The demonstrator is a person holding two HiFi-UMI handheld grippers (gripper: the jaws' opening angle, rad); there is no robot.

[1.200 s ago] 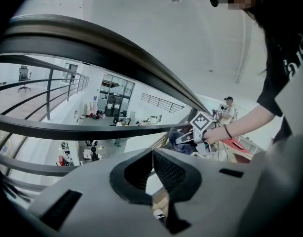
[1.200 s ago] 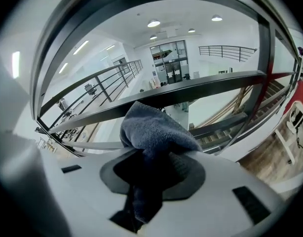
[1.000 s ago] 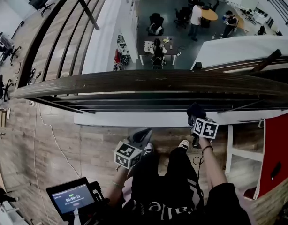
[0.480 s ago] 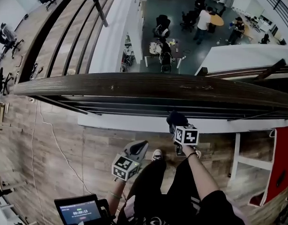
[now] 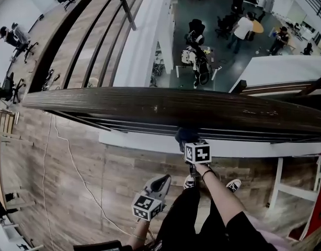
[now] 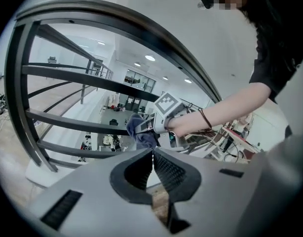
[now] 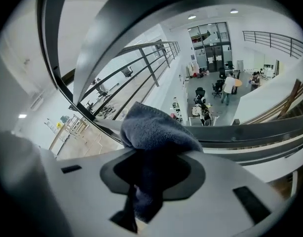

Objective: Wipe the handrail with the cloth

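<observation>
Nearest, down low: one left gripper [image 5: 162,181], gray ribbed jaws pressed together, nothing between; higher up, one right gripper [image 5: 190,143], jaws squeezing one soft, fuzzy dark blue cloth [image 7: 156,130], bunched in a lump; cloth close under one long, curved, dark brown wooden handrail [image 5: 150,102]; thin dark bars [image 6: 67,124] below it.

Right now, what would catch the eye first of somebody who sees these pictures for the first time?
The wide dark handrail crosses the whole head view, with an open office floor below and beyond it. Just under its near edge, the right gripper is shut on a dark blue cloth. The left gripper hangs lower, shut and empty.
</observation>
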